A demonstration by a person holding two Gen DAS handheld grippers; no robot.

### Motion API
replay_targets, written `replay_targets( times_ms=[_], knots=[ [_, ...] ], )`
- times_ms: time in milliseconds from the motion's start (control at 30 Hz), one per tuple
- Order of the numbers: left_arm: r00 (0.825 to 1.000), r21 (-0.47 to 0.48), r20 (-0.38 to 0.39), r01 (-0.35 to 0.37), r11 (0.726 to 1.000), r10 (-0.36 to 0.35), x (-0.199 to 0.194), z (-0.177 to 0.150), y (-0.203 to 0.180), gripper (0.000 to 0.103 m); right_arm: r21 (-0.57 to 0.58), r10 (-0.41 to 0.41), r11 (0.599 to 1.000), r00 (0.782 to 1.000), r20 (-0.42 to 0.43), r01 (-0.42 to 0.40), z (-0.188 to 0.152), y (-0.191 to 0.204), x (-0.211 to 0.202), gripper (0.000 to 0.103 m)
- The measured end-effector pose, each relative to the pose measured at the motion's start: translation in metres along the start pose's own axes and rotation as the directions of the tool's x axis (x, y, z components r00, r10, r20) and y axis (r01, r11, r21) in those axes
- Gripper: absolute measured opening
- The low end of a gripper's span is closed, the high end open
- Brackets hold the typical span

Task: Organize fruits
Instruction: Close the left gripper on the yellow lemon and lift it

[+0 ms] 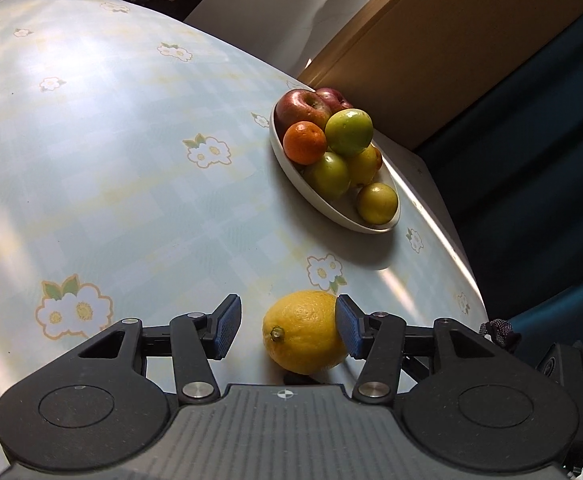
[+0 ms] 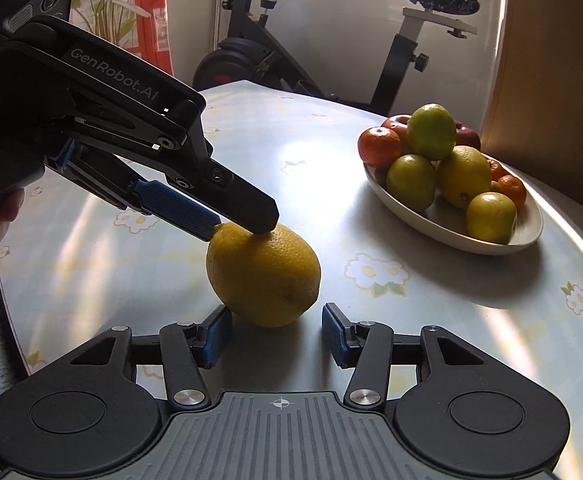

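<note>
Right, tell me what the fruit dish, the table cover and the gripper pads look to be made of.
Fruit dish: probably glazed ceramic, maybe melamine; smooth, cream, soft sheen. Table cover: likely vinyl or oilcloth; printed checks and flowers, glossy window glare. Left gripper pads: apparently blue rubber, with a fine knurled grid.

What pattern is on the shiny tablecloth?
The pale blue checked tablecloth has white flowers with yellow centres and green leaves, clearest in the left wrist view.

Lemon (image 2: 263, 276) in front of me: large, yellow, pitted rind, lying on its side on the table, stem nub toward my left claw. Well apart sits the white oval bowl (image 2: 527, 236), piled with green apples, red apples, tangerines and a second lemon (image 2: 463, 176).
</note>
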State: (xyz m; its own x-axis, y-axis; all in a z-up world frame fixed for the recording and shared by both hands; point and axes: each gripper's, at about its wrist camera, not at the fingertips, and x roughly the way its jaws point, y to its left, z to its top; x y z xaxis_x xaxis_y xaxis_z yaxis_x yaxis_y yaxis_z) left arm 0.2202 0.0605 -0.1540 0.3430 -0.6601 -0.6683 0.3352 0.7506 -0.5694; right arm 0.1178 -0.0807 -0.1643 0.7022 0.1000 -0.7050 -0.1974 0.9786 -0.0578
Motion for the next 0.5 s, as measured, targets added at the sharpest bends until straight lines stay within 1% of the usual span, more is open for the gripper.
replay_targets(
  times_ms=[100,200,267,333,500],
  knots=[
    [1.0,0.011,-0.016,0.015,1.0,-0.015,0.009,0.005,-0.004,0.056,0.002,-0.011,1.0,1.0,0.006,0.011,0.006,0.0,0.005,0.048],
    [1.0,0.029,0.005,-0.004,1.0,0.004,0.013,0.01,-0.007,0.054,0.05,0.006,0.999,1.0,0.026,-0.007,0.005,-0.006,0.006,0.047],
    [1.0,-0.003,0.002,0.014,1.0,-0.014,0.016,0.013,-0.002,0.053,0.063,0.011,0.998,0.999,0.044,-0.014,0.001,-0.007,0.005,0.047],
    [0.999,-0.047,0.0,0.049,0.998,-0.05,0.017,0.013,0.005,0.051,0.069,0.011,0.998,0.999,0.053,-0.015,-0.002,-0.007,0.004,0.047],
    [0.995,-0.111,-0.012,0.1,0.989,-0.102,0.022,0.01,0.013,0.051,0.09,0.014,0.996,0.998,0.057,-0.019,-0.002,-0.009,0.004,0.047]
  ],
)
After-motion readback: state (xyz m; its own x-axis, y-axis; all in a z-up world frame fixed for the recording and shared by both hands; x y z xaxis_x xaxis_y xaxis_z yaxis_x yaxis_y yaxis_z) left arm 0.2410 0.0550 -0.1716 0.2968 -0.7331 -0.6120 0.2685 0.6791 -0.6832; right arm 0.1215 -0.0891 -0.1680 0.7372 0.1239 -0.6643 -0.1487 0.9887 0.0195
